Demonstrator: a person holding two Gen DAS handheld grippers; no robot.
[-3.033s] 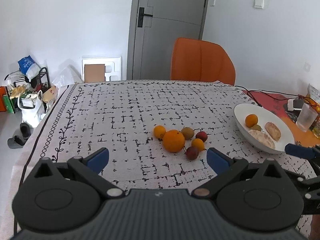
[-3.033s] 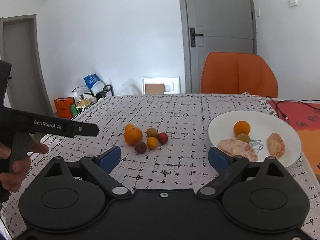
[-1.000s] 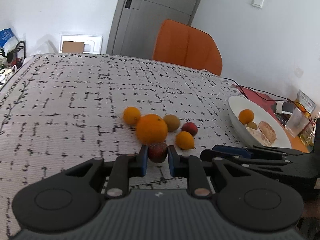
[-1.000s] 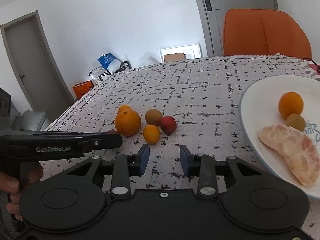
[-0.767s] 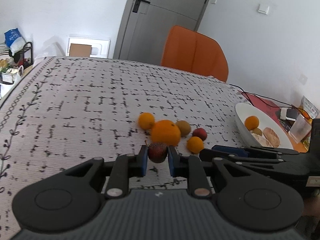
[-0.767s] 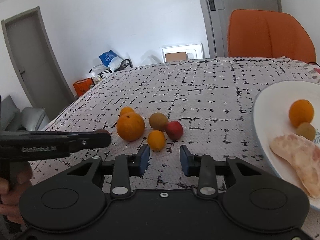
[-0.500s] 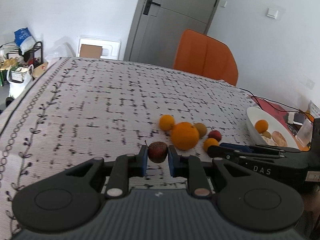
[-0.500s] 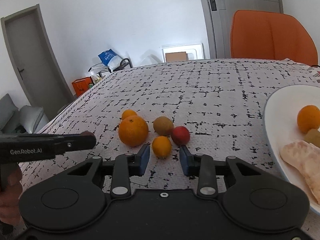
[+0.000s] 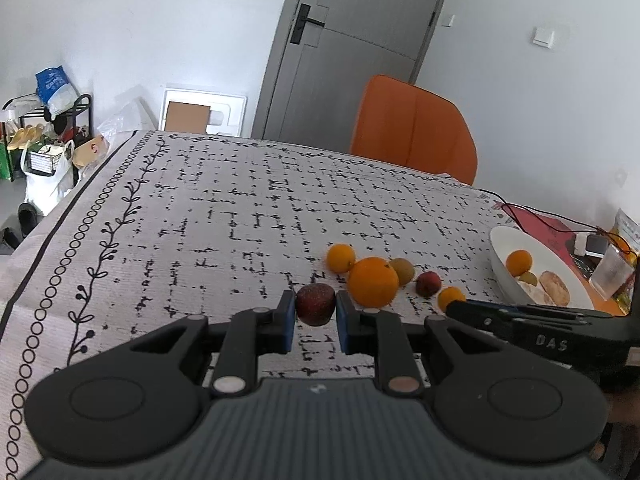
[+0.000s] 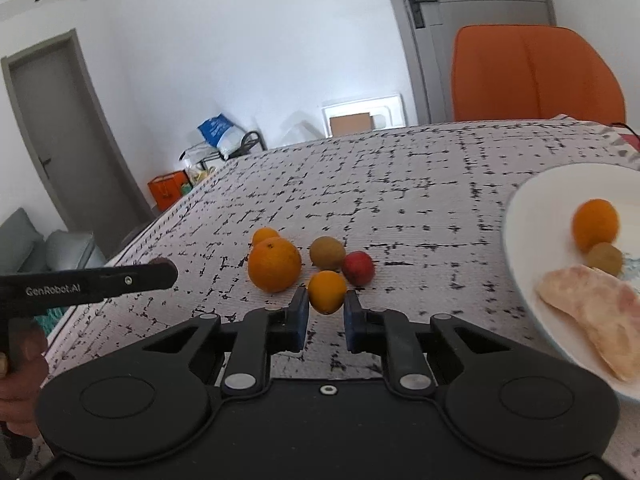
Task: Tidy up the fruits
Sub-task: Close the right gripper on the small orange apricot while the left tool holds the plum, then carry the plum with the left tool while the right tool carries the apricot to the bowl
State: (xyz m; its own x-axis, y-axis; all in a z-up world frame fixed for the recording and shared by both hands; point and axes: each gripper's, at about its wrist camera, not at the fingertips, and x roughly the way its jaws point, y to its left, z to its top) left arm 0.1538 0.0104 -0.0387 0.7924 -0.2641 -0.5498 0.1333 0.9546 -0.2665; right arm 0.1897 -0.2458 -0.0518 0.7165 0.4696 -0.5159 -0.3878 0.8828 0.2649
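Observation:
My left gripper (image 9: 315, 316) is shut on a dark red plum (image 9: 315, 303) and holds it above the patterned tablecloth, left of the fruit cluster. The cluster holds a big orange (image 9: 373, 281), a small orange (image 9: 341, 257), a kiwi (image 9: 402, 271), a red plum (image 9: 428, 283) and a small tangerine (image 10: 327, 291). My right gripper (image 10: 326, 316) has its pads on either side of the tangerine, close to touching it. A white plate (image 10: 520, 216) on the right holds an orange, a kiwi and peeled citrus pieces.
An orange chair (image 9: 414, 140) stands behind the table's far edge. A plastic cup (image 9: 612, 274), cables and packets sit at the right beyond the plate (image 9: 500, 256). The left gripper's side (image 10: 92, 280) reaches in from the left in the right wrist view.
My left gripper has lifted the dark plum and carried it back and left, away from the cluster. My right gripper has moved forward until the tangerine sits between its narrowed pads.

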